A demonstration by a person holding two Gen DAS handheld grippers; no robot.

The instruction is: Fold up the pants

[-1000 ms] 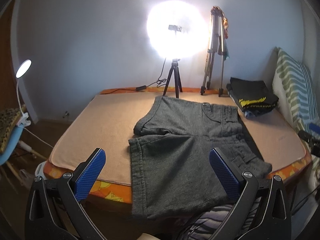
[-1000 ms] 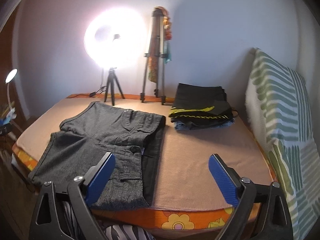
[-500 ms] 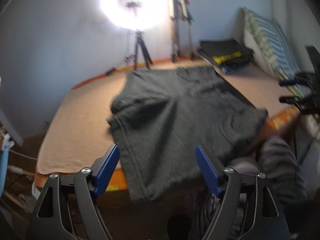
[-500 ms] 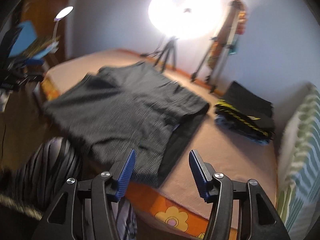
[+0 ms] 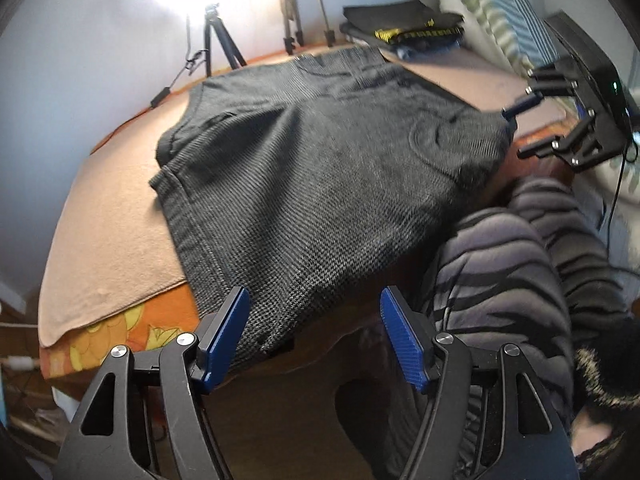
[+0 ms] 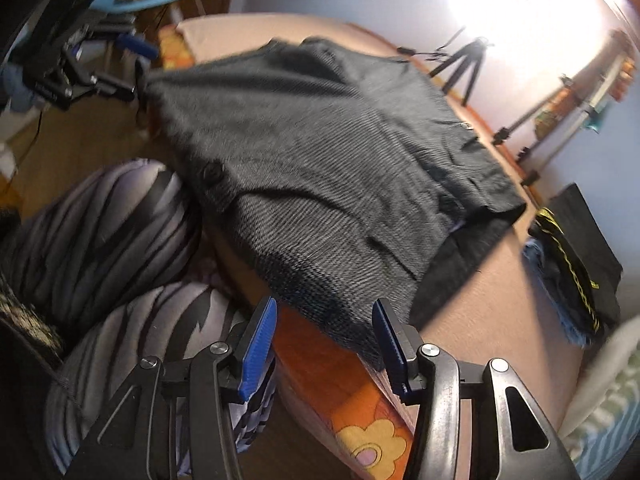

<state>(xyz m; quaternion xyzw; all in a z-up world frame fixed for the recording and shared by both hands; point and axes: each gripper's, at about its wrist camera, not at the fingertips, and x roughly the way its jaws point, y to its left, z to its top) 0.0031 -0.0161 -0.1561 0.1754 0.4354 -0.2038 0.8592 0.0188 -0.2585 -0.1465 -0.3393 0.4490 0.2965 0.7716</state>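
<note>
Dark grey shorts [image 5: 312,168] lie spread on the bed, their leg hems hanging over the near edge; they also show in the right wrist view [image 6: 320,168]. My left gripper [image 5: 314,330] is open, its blue pads either side of the left hem corner, not touching it. My right gripper [image 6: 324,340] is open, just short of the right hem corner. Each gripper shows in the other's view: the right gripper [image 5: 528,128] at the shorts' right edge, the left gripper [image 6: 132,64] at their left edge.
The bed has a tan cover [image 5: 112,216] and an orange flowered edge [image 6: 360,412]. A stack of folded dark clothes [image 5: 404,24] lies at the back right, by a striped pillow [image 5: 496,12]. Tripods [image 5: 218,46] and a bright ring light stand behind. The person's striped-trousered legs [image 5: 520,280] are in front.
Both grippers have dropped lower and moved in toward the near hem of the shorts, tilting inward. Their jaws have narrowed but stay open. The shorts have not moved.
</note>
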